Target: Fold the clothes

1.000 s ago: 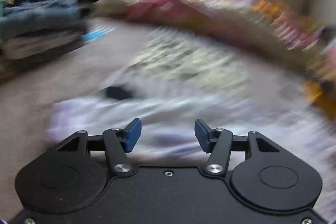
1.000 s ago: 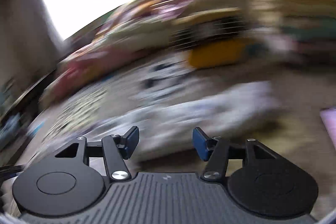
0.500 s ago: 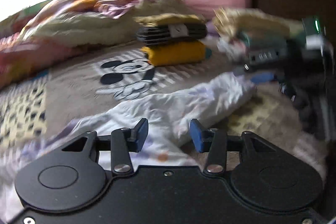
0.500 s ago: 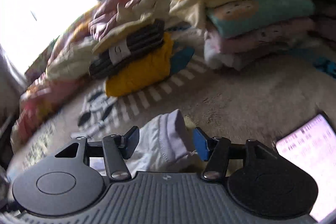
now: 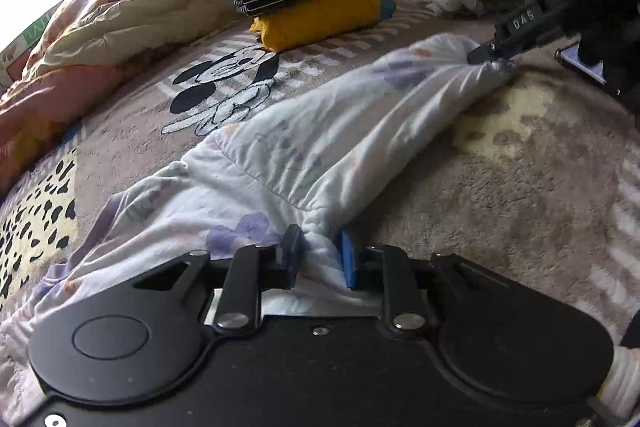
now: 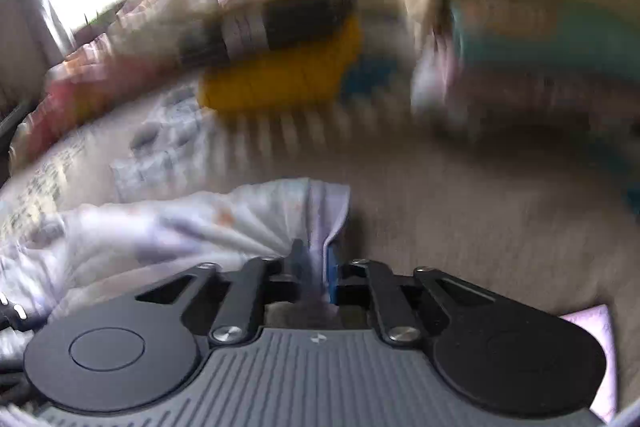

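White printed garment (image 5: 304, 155): light, soft, limp knit, likely to sag and bunch; lies stretched across the bed blanket (image 5: 520, 187), left gripper (image 5: 318, 259) and right gripper (image 6: 316, 275) jaws each pinching an opposite end; best held at hems.

Left gripper (image 5: 318, 259) is all matte black, two round lobes either side, silver screws at the linkage pivots, blue pads (image 5: 347, 259) on the fingers; right gripper (image 6: 314, 269) has the same black linkages but a grey ribbed body (tiny logo mid-top); white "DAS" lettering on its finger from the left view.
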### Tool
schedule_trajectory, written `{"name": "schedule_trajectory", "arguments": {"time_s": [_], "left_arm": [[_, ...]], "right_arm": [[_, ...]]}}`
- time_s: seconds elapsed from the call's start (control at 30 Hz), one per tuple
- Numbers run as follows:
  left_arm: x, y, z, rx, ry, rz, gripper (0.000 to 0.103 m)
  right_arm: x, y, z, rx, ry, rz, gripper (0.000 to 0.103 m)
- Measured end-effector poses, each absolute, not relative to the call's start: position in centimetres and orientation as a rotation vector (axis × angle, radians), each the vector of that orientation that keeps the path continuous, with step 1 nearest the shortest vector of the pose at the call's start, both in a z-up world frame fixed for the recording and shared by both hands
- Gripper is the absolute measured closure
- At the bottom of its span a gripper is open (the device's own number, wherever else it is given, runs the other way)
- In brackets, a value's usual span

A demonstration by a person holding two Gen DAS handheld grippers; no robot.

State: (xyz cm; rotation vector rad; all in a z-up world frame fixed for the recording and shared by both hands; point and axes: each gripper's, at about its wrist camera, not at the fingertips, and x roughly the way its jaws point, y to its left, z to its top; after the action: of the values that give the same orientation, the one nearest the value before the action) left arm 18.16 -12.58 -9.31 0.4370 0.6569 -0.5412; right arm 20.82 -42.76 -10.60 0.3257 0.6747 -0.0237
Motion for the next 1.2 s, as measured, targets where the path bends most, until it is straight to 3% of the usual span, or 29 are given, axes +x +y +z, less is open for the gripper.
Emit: {"name": "schedule_trajectory", "arguments": {"time_s": [0.03, 0.1, 0.23, 0.4, 0.5, 0.67, 0.83, 0.87, 0.93, 1.03, 1.2], "left_arm": [[17.9, -12.0, -8.5, 0.400, 0.649, -0.543, 0.080], [17.3, -10.0, -7.0, 0.317, 0.638, -0.523, 0.079], [17.1, -3.6, -4.6, 0.078, 0.649, -0.424, 0.073], [14.5, 4.6, -3.2, -0.062, 0.677, -0.266, 0.062], [11.2, 7.9, -2.3, 0.013, 0.688, -0.207, 0.062], [6.1, 9.7, -1.3, 0.145, 0.723, -0.255, 0.062], [2.6, 6.6, -3.9, 0.289, 0.793, -0.392, 0.061], [1.8, 5.8, -4.6, 0.343, 0.795, -0.423, 0.057], [0.2, 4.1, -6.0, 0.482, 0.795, -0.473, 0.053], [-1.4, 2.7, -7.6, 0.631, 0.787, -0.492, 0.052], [-2.1, 2.0, -8.4, 0.738, 0.742, -0.463, 0.053]], "right_arm": [[20.6, -42.7, -10.3, 0.322, 0.674, -0.038, 0.066], [19.2, -42.2, -8.4, 0.269, 0.605, -0.085, 0.057], [17.9, -39.6, -5.4, 0.173, 0.493, -0.039, 0.057], [17.5, -32.8, -4.0, 0.160, 0.499, 0.250, 0.060], [16.1, -28.8, -3.7, 0.175, 0.537, 0.442, 0.082], [11.1, -23.8, -3.8, 0.033, 0.576, 0.621, 0.081], [6.6, -21.8, -6.0, -0.133, 0.672, 0.736, 0.079], [5.4, -21.4, -6.5, -0.169, 0.682, 0.769, 0.078], [2.7, -20.4, -7.0, -0.266, 0.669, 0.846, 0.065], [-0.4, -18.7, -7.6, -0.466, 0.596, 0.894, 0.057], [-0.7, -16.2, -8.9, -0.586, 0.586, 0.890, 0.062]]}}
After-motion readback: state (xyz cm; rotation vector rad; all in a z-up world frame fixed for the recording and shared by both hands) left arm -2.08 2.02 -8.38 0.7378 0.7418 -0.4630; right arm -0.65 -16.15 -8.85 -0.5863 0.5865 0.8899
